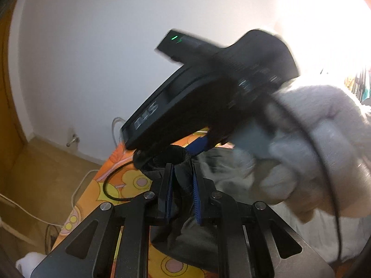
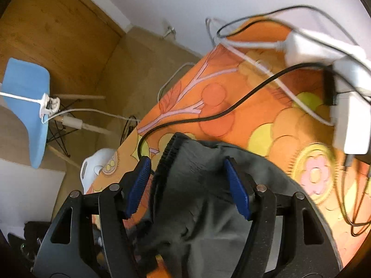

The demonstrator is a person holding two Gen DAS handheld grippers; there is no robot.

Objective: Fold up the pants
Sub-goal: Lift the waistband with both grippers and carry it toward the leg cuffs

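Right gripper point(image 1: 197, 148) and gloved hand point(image 1: 313, 153) hide most pants point(image 1: 185, 234).

A room in a home: a table under an orange flower-print tablecloth point(image 2: 266, 106) stands against a plain white wall point(image 1: 92, 46), with a wood floor point(image 2: 139, 64) and a wooden door point(image 2: 53, 34) beyond. A blue shell chair point(image 2: 25, 106) on wooden legs sits nearby, while white power adapters point(image 2: 347, 106) and loose cables point(image 2: 208, 115) trail across the cloth.

Dark grey pants point(image 2: 197, 185) lie on an orange, yellow-flowered tablecloth point(image 2: 266, 115).
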